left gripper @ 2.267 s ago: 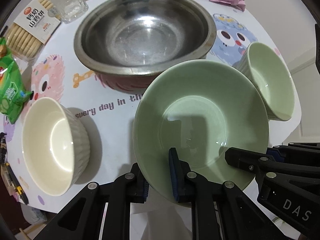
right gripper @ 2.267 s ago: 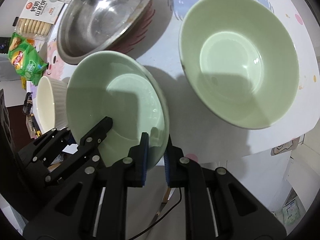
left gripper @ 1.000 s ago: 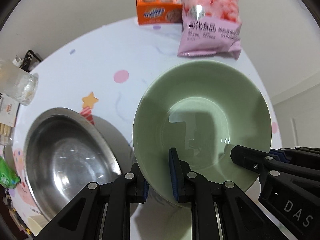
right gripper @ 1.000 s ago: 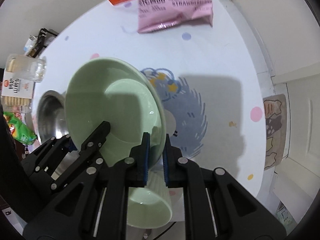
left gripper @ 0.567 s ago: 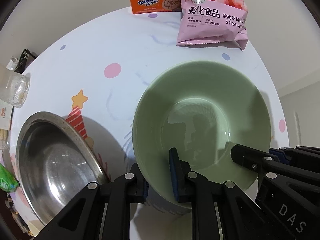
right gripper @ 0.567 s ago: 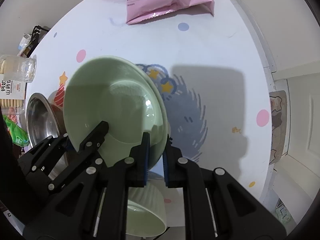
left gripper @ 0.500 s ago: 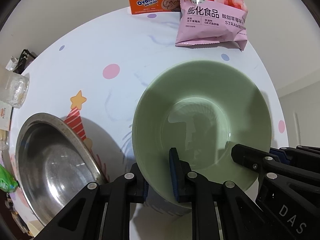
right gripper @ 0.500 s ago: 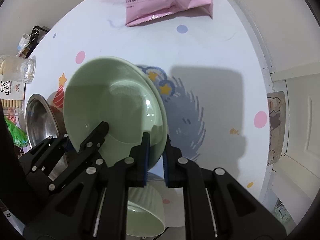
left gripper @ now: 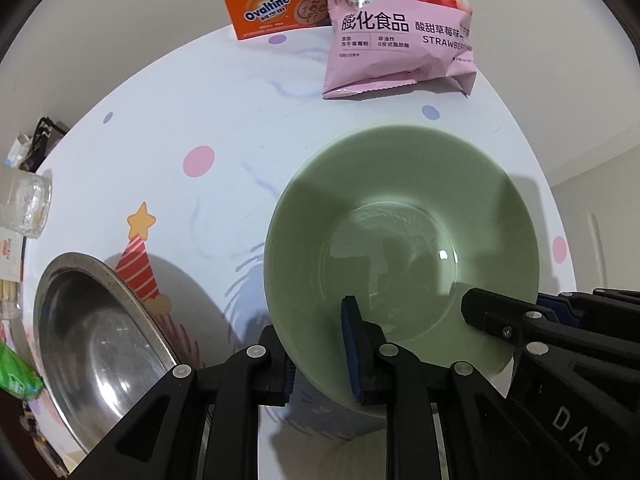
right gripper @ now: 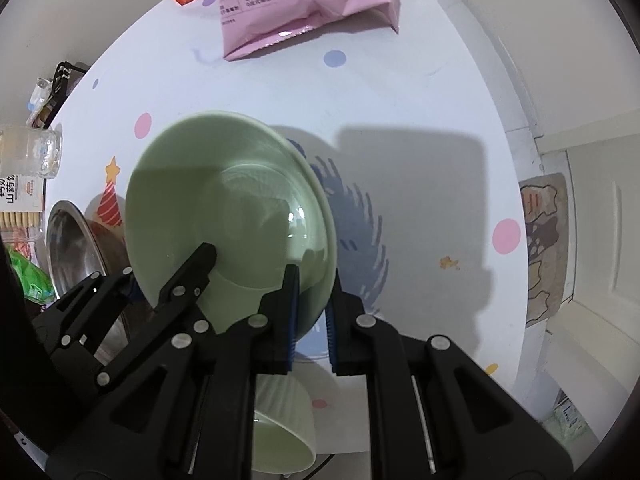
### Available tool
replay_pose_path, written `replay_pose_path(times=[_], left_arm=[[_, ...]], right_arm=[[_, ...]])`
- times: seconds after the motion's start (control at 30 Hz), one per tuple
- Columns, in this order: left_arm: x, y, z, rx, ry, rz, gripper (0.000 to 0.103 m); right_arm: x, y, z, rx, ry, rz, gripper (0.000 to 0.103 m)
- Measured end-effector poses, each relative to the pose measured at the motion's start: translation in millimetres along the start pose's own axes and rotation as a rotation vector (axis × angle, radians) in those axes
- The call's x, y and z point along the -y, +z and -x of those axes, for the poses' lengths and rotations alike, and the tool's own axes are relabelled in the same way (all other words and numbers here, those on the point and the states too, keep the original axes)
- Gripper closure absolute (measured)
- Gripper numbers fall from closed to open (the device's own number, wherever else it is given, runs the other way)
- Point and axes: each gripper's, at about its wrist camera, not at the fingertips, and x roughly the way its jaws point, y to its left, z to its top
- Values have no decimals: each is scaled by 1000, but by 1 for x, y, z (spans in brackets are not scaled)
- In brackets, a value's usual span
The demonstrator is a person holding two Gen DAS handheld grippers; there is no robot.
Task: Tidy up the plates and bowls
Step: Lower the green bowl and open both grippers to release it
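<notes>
A wide pale green bowl [left gripper: 400,240] is held at its near rim by both grippers, low over the white patterned table [left gripper: 200,112]. My left gripper [left gripper: 320,344] is shut on the rim at the bowl's left. My right gripper [right gripper: 312,308] is shut on the rim at the bowl's right [right gripper: 224,216]; its fingers [left gripper: 500,320] also show in the left wrist view. A smaller ribbed green bowl [right gripper: 280,420] stands under my right gripper at the table's near edge. A steel basin [left gripper: 92,344] sits to the left.
A pink strawberry snack bag [left gripper: 396,28] and an orange Ovaltine box [left gripper: 276,8] lie at the table's far side. A glass [left gripper: 24,204] and cracker packs [right gripper: 20,204] stand at the left edge. A green snack bag [left gripper: 16,376] lies beside the basin.
Both grippers have carried the green bowl away from the other bowls to the table's far part, near the pink bag, and lowered it towards the table.
</notes>
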Motion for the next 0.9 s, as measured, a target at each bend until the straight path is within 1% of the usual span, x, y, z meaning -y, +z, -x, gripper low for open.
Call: replay_pose_path(times=[0.03,0.07,0.1,0.13,0.17,0.23,0.37,0.5,0.57,0.63,0.67,0.73,0.83,0.9], left_arm=[[0,0,0,1,11,3,73],[-2,-1,-1,-1,25,11,65],[-6,-3,-1,-3,30,25,59],[-8,-4,-1,-4,30,35,51],[-11,-5,1,4,13,45,50],[-15,-8,8,18,2,62,49],[-29,-16,30,82,-84,118,47],[-47,-29,59,123,-176,168,44],[-59,-34,71,128,-182,181,42],[-68,-49,84,150,-186,177,40],[-74,-60,91,162,-174,181,38],[-81,-80,100,168,-169,185,36],[-80,-112,100,144,-154,170,36],[-75,-128,98,122,-138,149,36]], right_arm=[[4,0,0,1,5,-8,88],[6,1,1,4,8,-15,85],[6,1,2,3,11,-15,82],[7,1,2,5,16,-18,72],[8,1,3,11,18,-21,59],[10,-1,7,25,9,-31,51],[18,-7,21,53,50,-82,49],[23,-22,41,90,92,-121,46],[22,-34,53,112,104,-124,39],[22,-46,62,131,110,-124,37],[23,-54,65,141,116,-128,37],[25,-72,70,158,136,-142,36],[29,-98,68,162,136,-175,35],[29,-113,61,150,136,-183,35]])
